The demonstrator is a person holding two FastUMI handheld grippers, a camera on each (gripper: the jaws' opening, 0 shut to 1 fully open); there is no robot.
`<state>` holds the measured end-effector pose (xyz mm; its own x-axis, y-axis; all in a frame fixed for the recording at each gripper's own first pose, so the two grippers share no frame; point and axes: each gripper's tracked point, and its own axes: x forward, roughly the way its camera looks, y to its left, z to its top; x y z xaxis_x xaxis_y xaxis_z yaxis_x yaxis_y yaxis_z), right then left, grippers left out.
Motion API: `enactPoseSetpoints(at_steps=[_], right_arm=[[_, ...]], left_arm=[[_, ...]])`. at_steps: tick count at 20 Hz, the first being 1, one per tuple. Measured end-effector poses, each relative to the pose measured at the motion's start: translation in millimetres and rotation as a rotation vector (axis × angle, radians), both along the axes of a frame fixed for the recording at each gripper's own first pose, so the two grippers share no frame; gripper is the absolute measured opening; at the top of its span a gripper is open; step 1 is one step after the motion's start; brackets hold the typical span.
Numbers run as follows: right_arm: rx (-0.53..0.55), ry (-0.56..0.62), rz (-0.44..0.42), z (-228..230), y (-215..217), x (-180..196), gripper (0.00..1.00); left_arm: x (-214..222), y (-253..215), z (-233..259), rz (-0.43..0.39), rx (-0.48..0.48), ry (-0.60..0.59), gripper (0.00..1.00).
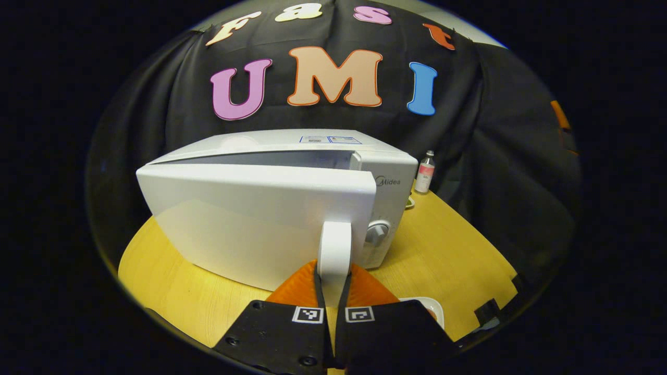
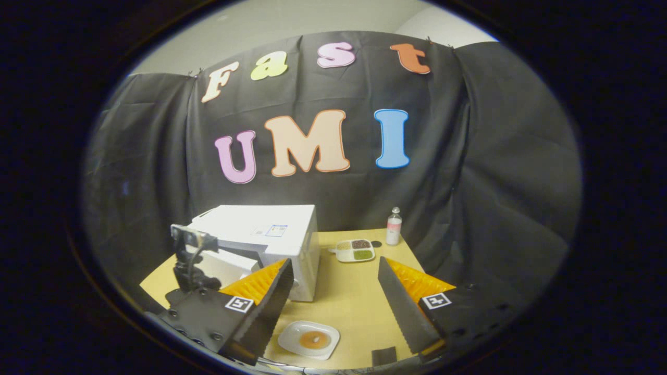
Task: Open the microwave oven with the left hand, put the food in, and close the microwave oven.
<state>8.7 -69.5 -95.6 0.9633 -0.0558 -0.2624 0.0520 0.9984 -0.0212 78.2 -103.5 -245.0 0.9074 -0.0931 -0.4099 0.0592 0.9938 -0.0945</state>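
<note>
With its door (image 1: 260, 219) swung partly off the front, the microwave (image 1: 385, 172) sat toward the left rear of the yellow table (image 1: 448, 245), a dark gap showing along the door's top edge in the left gripper view. The left gripper (image 1: 333, 281) was clamped on the door's white handle (image 1: 334, 250), its two fingers pressed against either side of the upright bar. The food (image 2: 315, 339), a round brownish piece, lay on a white plate (image 2: 292, 341) near the table's front edge, in front of the microwave and apart from it. The right gripper (image 2: 333, 307) hung above the table with its jaws wide apart, holding nothing, the plate showing between and below its fingers in the right gripper view. Farther back stood a divided tray (image 2: 355, 250) of grains and, just beside it, a small bottle (image 2: 394, 225) near the cloth wall.

The step in hand looked to be the opening pull, with the loading and closing still to come. The chief risk appeared to be the handle slipping from the fingers if the pull ran straight back rather than following the door's arc. A hard tug might also drag the whole microwave forward across the smooth tabletop. The plate, lying near the door's path, could be clipped as the door swung wider.
</note>
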Motion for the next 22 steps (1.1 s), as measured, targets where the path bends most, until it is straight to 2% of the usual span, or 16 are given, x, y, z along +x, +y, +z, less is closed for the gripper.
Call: enactPoseSetpoints(at_steps=[2,6,11,12,15,16,17,18,19,20,22], right_arm=[[-0.002,0.001,0.019,-2,5,2,0.94],[-0.007,0.018,0.073,-12,24,2,0.94],[0.004,0.040,0.125,-23,50,-5,0.94],[0.006,0.044,0.132,-25,54,-6,0.94],[0.010,0.052,0.155,-30,65,-10,0.94],[0.008,0.056,0.160,-33,67,-10,0.94],[0.006,0.061,0.165,-35,69,-11,0.94],[0.006,0.066,0.170,-36,71,-12,0.94],[0.007,0.069,0.175,-37,73,-12,0.94],[0.008,0.070,0.181,-39,75,-11,1.00],[0.005,0.072,0.188,-43,78,-9,1.00]], left_arm=[[-17,5,-2,-0.016,0.017,0.011,0.01],[-43,15,-2,0.006,0.026,0.024,0.05],[-78,34,-4,0.017,0.058,0.047,0.13],[-85,40,-4,0.035,0.050,0.053,0.19],[-104,57,1,0.083,0.005,0.052,0.25],[-109,64,3,0.103,-0.004,0.054,0.44],[-116,72,4,0.128,-0.008,0.062,0.48],[-122,77,4,0.144,-0.011,0.063,0.67],[-126,83,4,0.156,-0.016,0.062,0.74],[-134,89,3,0.175,-0.019,0.080,0.78],[-146,98,1,0.211,-0.022,0.094,0.86]])
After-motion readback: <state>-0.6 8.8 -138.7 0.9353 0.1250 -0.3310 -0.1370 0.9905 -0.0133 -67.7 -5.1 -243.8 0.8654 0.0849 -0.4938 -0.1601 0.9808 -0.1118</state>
